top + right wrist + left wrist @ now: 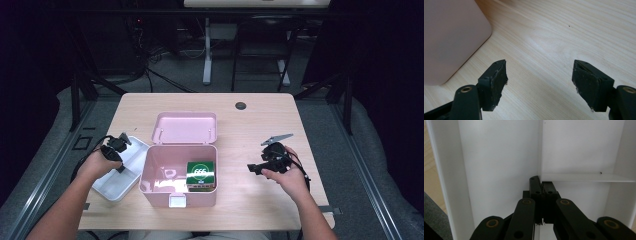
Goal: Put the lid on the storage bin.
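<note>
- High view: nearest the cam, the person's forearms come in from the bottom edge. Left gripper sits over the white tray, which lies on the table just left of the pink box and touching its side.
- Pink box is open, lid flat behind it. A green pack stands in the box's right part.
- Right gripper is held over bare tabletop, right of the box & apart from it, w/ its grey plate sticking up and away.
- Left gripper view: nearest are the black linkage arms, then the two jaws pressed together. Left gripper pinches the thin upright divider inside the white tray, right where a cross wall meets it. Tray's outer wall runs down the left, wood showing beyond.
- Right gripper view: nearest are the two black pads, spread wide w/ nothing between them. Right gripper hangs over the wood table. Rounded corner of the pink box sits top left, clear of the jaws.
</note>
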A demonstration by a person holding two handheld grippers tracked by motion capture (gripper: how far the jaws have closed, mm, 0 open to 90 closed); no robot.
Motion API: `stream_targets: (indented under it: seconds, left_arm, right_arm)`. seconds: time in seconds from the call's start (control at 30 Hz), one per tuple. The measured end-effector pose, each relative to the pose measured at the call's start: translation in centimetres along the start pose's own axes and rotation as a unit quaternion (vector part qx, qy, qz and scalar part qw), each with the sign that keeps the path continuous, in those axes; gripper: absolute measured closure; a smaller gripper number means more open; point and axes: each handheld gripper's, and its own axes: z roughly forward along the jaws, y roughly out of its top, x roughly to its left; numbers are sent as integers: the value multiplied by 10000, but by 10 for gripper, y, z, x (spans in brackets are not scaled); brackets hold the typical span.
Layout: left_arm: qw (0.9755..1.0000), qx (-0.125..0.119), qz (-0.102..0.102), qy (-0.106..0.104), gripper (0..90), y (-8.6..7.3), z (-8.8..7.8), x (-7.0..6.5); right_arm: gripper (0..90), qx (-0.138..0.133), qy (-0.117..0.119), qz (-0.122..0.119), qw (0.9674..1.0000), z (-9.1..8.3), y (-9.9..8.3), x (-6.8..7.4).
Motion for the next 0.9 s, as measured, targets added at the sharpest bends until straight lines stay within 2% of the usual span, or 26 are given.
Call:
stream_targets:
  seconds: [0.13, 0.33, 0.6, 0.9]
  left_arm:
    - [10000, -73, -3, 3, 891, 0, -10, 1]
    - [9997, -216, -83, -34, 891, -5, -33, 7]
    - [9995, -265, -182, -56, 891, -13, -61, 12]
    - [9995, -285, -120, 24, 892, -18, -89, 11]
  right_arm:
    - [276, -17, 17, 15, 10000, 1, 0, -1]
    - [276, -24, 22, 17, 10000, 2, -1, -2]
    - [276, -32, 41, 29, 10000, 2, -1, -2]
    - [275, -5, 44, 49, 10000, 3, -1, -1]
